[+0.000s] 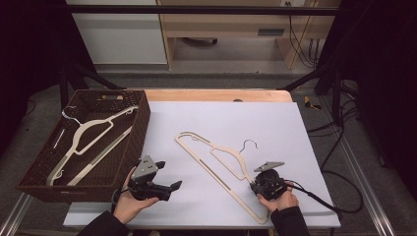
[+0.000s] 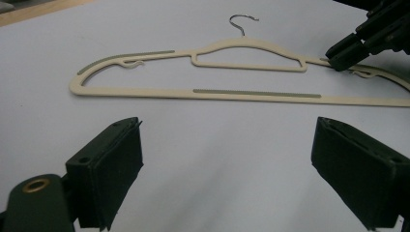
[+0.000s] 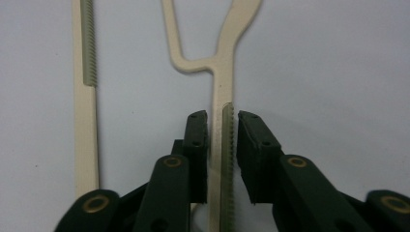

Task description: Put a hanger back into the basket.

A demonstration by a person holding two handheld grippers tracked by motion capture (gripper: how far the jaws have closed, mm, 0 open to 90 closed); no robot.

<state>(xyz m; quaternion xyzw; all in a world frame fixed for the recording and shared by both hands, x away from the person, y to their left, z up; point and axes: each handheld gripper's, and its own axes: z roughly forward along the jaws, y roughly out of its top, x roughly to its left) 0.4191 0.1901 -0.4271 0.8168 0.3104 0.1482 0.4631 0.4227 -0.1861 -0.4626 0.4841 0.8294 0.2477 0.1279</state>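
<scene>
White sheeting (image 1: 221, 123) is spread over a wooden table, and a cream hanger (image 1: 216, 164) is laid flat on it with its wire hook (image 1: 249, 143) pointing away from the person. To the left of this hanger, a dark woven basket (image 1: 142, 123) is set on the table edge, and a 2nd cream hanger (image 1: 88, 142) is seen lying inside it. At the hanger's near right shoulder, the right gripper (image 1: 255, 187) is held low by the right hand (image 1: 280, 199); in the right gripper view its 2 jaws are drawn in narrow around the ribbed shoulder arm (image 3: 226, 159), closed on it or nearly so, though a sliver of gap is seen on each side. Left of the hanger, short of its long bottom bar (image 2: 256, 93), the left gripper (image 1: 169, 189) is cradled in the left hand (image 1: 129, 201). Its jaws are spread wide, nothing is held between them, and they are pointed across the sheet toward the hanger.
</scene>
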